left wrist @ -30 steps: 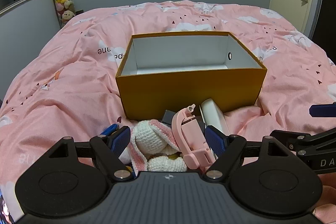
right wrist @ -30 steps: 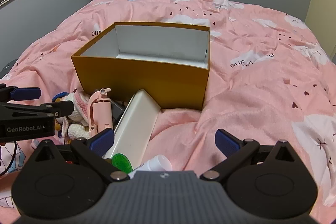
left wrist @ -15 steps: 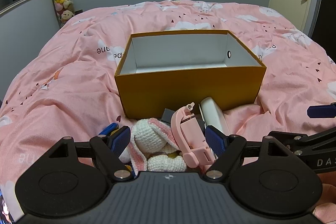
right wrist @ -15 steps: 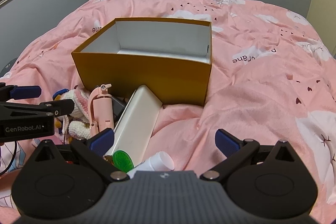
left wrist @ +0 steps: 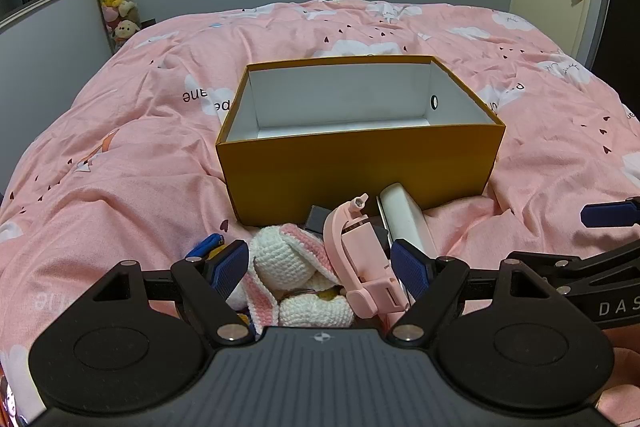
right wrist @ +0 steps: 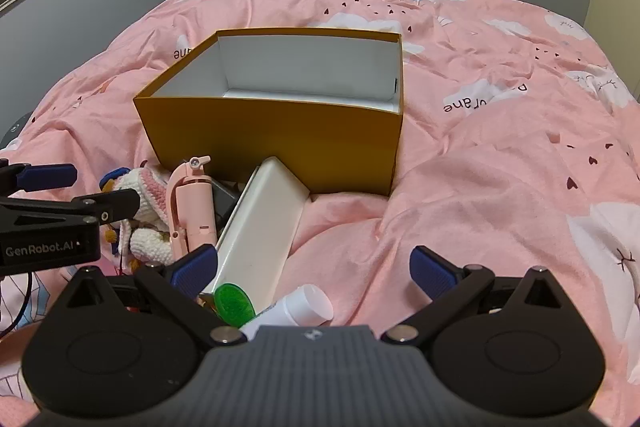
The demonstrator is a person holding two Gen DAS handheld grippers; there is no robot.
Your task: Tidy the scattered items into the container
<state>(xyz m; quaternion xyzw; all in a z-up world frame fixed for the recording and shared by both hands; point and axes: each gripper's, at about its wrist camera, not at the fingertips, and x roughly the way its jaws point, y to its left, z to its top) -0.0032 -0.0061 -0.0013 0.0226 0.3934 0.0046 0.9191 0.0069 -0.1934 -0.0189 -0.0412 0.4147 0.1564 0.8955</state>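
Left wrist: orange box [left wrist: 360, 167] empty

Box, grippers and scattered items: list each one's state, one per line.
Orange box: open, no lid, looks empty.
Left gripper: open, holding nothing.
Right gripper: open, holding nothing.
Crochet toy: lying on the bed.
Pink holder: folded.
White tube: capped.

One orange box [left wrist: 360, 171], one crocheted bunny [left wrist: 288, 259], one pink selfie stick [left wrist: 360, 251], one white case [right wrist: 264, 223], one green brush [right wrist: 234, 301] and one white tube [right wrist: 304, 307] are lying on one bed [right wrist: 500, 187].
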